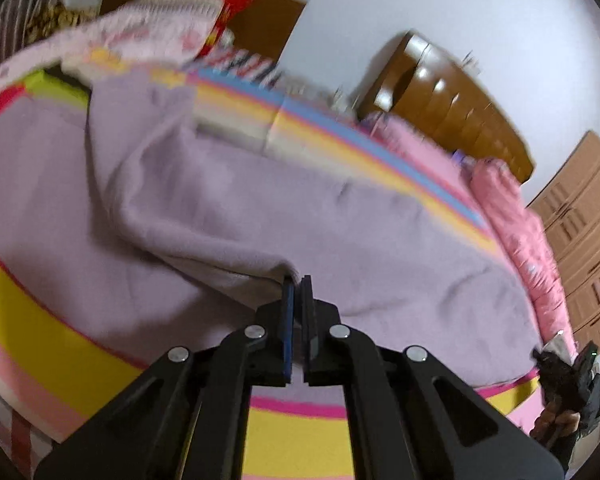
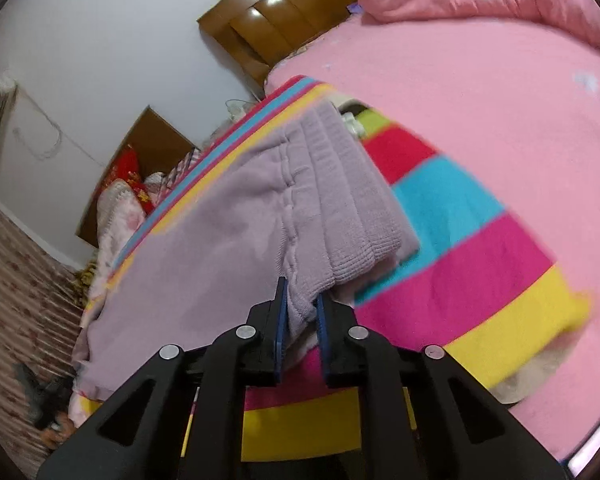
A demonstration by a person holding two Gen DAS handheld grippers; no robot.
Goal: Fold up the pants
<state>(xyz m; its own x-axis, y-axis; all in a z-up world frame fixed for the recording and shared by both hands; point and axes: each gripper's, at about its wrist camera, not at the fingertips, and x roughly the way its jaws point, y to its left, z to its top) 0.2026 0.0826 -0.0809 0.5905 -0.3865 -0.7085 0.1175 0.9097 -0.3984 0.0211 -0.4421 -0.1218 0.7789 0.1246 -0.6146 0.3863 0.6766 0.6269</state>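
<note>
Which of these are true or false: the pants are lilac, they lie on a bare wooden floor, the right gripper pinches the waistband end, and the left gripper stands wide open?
1. The pants are lilac. True.
2. They lie on a bare wooden floor. False: they lie on a striped blanket on a bed.
3. The right gripper pinches the ribbed waistband end. True.
4. The left gripper stands wide open. False: its jaws are shut at a fold of the pants.

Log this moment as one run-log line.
step: fold pants | left gripper: shut on hem | right gripper: shut on waistband | surface: striped blanket
</note>
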